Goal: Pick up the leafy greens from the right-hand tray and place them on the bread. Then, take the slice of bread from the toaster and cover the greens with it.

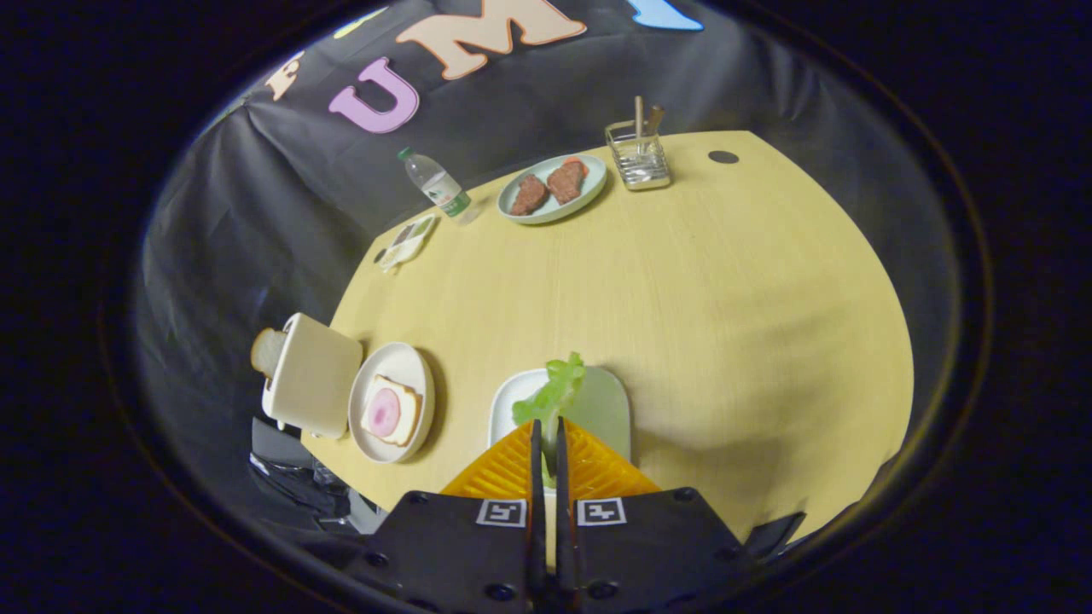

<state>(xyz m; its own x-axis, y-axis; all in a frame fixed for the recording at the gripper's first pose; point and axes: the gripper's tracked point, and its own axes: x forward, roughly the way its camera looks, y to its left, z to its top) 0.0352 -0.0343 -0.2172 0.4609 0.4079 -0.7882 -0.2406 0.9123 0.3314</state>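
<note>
Lower part of the leafy greens (553,394) hidden between the gripper (546,426) fingers, which stand nearly closed on the stem; contact of both fingers cannot be confirmed. Near edge of the tray (607,401) covered by the fingers. Bread slice (267,350) in the toaster (311,375) shows its top alone, the rest sunk in the slot. Contents of the wire holder (640,158) too small to identify. Small flat object (405,243) beside the bottle (437,185) indistinct.
</note>
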